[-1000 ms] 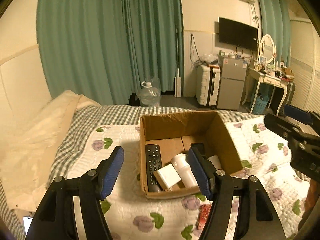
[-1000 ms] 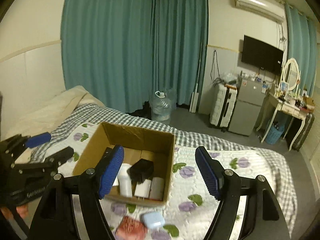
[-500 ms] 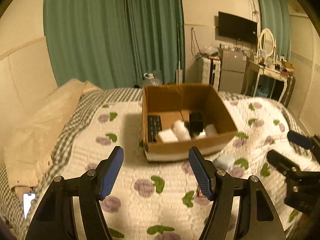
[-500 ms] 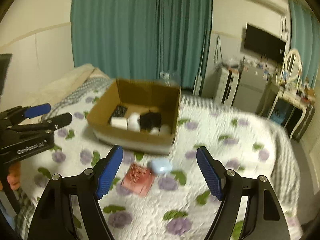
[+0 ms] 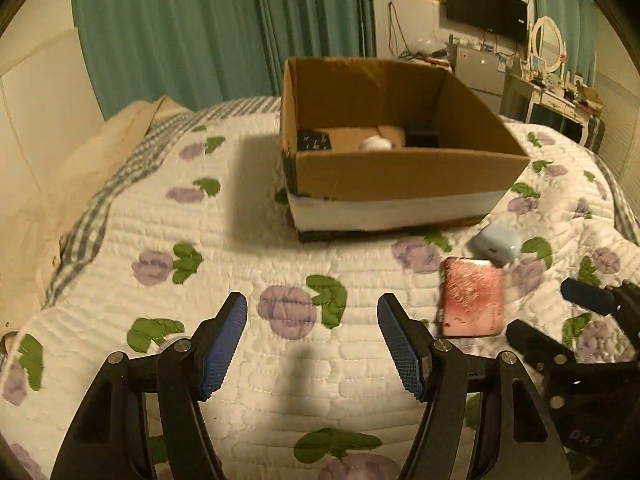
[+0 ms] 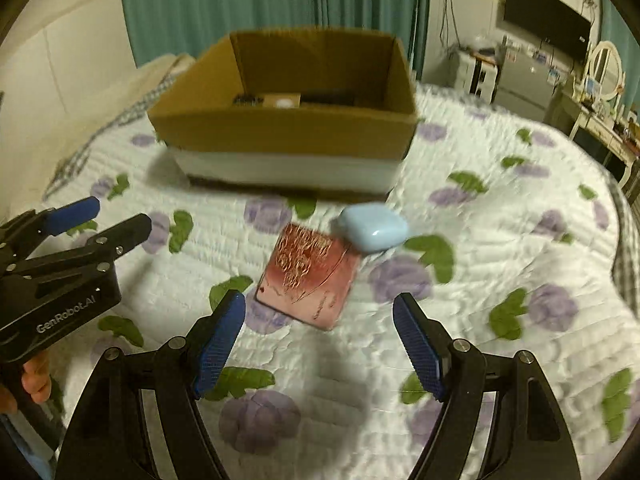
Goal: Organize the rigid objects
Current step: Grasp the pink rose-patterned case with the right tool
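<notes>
A flat pink-red box (image 6: 310, 276) lies on the flowered quilt with a light blue earbud case (image 6: 374, 227) touching its far right corner. Both also show in the left wrist view: the pink-red box (image 5: 472, 298) and the blue case (image 5: 496, 242). Behind them stands an open cardboard box (image 6: 280, 128), also in the left wrist view (image 5: 400, 176), holding a remote (image 5: 315, 141), a white item (image 5: 375, 144) and a dark item. My right gripper (image 6: 318, 342) is open and empty, just short of the pink-red box. My left gripper (image 5: 312, 338) is open and empty over bare quilt, left of it.
The quilt (image 5: 280, 272) covers a bed, with a beige pillow (image 5: 52, 200) at the left. Teal curtains (image 5: 224, 24), a TV, a small fridge and a dressing table (image 5: 560, 92) stand beyond the bed. My left gripper shows at the left edge of the right wrist view (image 6: 92, 220).
Both grippers have dropped low and pulled back from above the cardboard box toward the quilt. The pink-red box and blue case now lie right before my right gripper. Both stay open.
</notes>
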Motion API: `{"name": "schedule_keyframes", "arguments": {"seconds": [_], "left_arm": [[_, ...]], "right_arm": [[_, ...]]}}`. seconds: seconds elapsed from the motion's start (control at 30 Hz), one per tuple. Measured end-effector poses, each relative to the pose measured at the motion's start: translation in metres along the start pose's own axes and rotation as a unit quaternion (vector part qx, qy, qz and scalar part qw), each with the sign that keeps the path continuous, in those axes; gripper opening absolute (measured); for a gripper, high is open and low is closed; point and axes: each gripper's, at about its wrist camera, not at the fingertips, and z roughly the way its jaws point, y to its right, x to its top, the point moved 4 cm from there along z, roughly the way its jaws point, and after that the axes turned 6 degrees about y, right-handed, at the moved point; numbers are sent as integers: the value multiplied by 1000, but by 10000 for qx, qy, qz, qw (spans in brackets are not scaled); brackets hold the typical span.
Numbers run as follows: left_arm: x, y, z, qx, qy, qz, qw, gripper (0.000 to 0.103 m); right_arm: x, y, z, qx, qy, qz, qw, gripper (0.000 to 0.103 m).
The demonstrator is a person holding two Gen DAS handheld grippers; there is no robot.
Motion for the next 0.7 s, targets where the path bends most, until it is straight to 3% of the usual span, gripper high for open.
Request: {"name": "schedule_keyframes", "arguments": {"seconds": [0.4, 0.7], "left_arm": [[-9, -12, 21, -30, -265, -214, 9994, 70], [-13, -12, 24, -13, -367, -248, 9990, 70]], "right_arm": [[-5, -2, 63, -23, -598, 445, 9972, 75], [1, -8, 79, -249, -562, 446, 9971, 75]]}}
